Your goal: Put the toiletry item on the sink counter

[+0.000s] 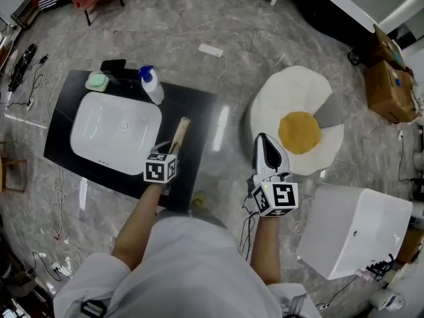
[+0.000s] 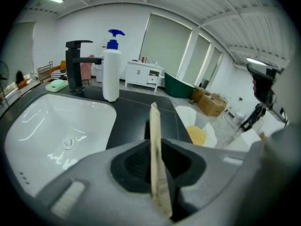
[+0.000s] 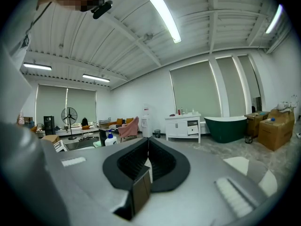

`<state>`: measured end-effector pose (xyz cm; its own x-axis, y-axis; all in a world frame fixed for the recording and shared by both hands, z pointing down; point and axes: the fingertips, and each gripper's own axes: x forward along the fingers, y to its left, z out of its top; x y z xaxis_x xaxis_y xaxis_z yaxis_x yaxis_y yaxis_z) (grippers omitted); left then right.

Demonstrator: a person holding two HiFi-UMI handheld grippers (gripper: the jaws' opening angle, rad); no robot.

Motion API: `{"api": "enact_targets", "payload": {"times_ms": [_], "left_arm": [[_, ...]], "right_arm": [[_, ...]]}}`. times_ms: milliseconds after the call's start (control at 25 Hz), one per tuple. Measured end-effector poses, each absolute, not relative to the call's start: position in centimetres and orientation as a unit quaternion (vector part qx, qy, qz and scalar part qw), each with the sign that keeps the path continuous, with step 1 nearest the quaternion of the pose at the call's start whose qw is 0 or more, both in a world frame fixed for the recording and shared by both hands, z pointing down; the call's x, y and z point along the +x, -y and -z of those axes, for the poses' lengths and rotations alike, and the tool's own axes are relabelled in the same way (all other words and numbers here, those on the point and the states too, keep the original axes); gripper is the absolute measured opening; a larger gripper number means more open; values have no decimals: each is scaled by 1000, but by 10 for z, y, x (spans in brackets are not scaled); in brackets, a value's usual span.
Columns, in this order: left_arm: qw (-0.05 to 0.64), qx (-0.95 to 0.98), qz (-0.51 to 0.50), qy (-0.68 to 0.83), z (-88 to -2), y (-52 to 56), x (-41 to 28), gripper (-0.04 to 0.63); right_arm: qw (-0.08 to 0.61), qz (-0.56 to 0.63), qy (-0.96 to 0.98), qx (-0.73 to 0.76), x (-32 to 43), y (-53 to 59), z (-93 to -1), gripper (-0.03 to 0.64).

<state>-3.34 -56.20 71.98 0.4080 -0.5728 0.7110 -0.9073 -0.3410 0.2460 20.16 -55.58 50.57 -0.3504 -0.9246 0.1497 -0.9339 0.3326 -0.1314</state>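
**Sink counter point(image 1: 199, 111), black, low, on grey stone floor point(image 1: 165, 25)**

White basin point(image 1: 116, 130) sunk into the left part of the top; black faucet point(image 1: 114, 66) at the far edge, behind the basin; pale green soap point(image 1: 97, 81) just left of the faucet, at the far left corner; white pump bottle point(image 1: 152, 86), blue head, upright, just right of the faucet.

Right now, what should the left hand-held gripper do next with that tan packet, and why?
Probably draw the left hand-held gripper straight back off the tan packet. The packet sits over the black sink counter beside the white basin, and the jaws stand apart around it with a dark gap showing, so it looks released.
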Motion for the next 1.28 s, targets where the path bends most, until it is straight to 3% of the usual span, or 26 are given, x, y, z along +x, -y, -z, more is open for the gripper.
{"api": "enact_targets", "payload": {"times_ms": [240,600,1280], "left_arm": [[313,771,-260,491,-715,563,-47,106],[295,772,-237,511,-690,558,-66,112],[232,782,-190,546,-617,541,-89,21]], "right_arm": [[22,-97,816,569,201,552,-503,3],[19,-91,819,566,195,539,-495,3],[-8,-86,814,574,191,502,-469,3]]}}
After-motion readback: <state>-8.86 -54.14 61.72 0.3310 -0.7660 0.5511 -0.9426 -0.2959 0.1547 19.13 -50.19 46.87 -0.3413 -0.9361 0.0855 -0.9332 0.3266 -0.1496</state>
